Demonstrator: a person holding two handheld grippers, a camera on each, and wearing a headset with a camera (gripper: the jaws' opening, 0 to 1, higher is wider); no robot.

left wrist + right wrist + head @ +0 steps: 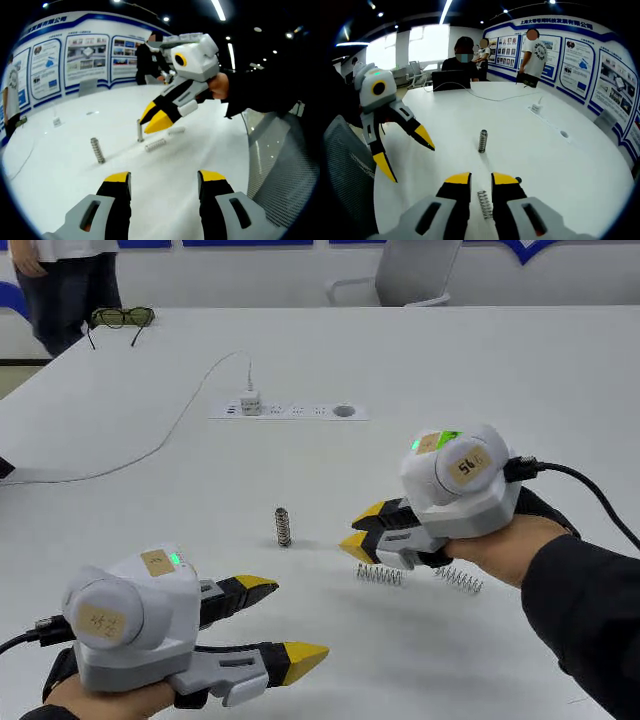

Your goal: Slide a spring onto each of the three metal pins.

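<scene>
White table bears loose springs, sunglasses, a power strip.

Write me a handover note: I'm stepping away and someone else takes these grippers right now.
Left gripper: open, empty, on the near side of the table.
Right gripper: jaws narrowly apart, gripping nothing, and lined up on the first loose spring.
Things: the upright spring stands mid-table, apparently on its pin. The second loose spring lies flat beside the first. A bare pin stands close to both.
Done: one spring on.
Left: both loose springs onto the remaining pins.
</scene>
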